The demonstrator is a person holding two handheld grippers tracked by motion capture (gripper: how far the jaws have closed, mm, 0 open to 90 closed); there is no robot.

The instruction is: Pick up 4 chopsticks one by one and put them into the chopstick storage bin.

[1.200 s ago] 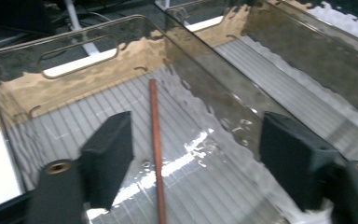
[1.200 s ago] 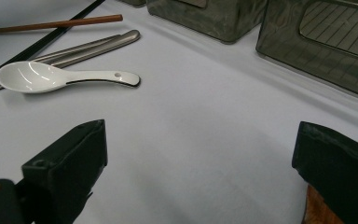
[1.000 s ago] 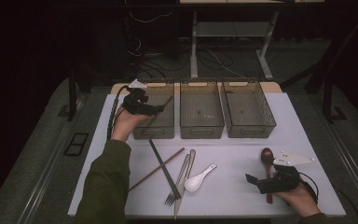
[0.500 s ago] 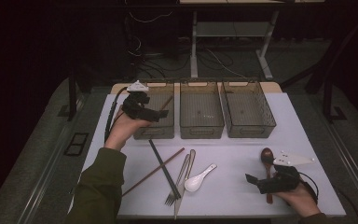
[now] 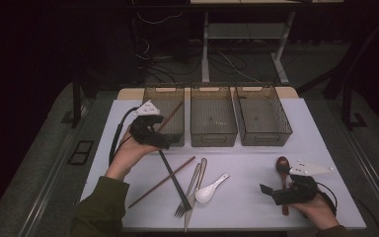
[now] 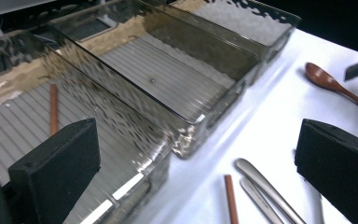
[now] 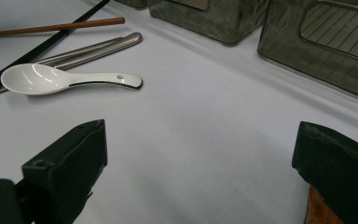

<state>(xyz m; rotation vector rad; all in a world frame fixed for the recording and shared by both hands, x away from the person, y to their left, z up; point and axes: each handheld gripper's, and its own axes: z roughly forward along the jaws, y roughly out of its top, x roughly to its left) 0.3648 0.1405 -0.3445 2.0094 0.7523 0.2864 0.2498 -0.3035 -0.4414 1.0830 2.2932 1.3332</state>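
At the near corner of the left bin (image 5: 164, 114), the left gripper (image 5: 164, 140) hangs open and empty above a brown chopstick (image 5: 170, 117); the right gripper (image 5: 271, 192) rests open beside the wooden spoon (image 5: 282, 165).

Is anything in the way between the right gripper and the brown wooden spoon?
Nothing visible is. The right gripper is open and sits right beside the brown wooden spoon on the white table, the spoon's handle running under the hand. The white spoon and the other cutlery lie off to the gripper's left, clear of it.
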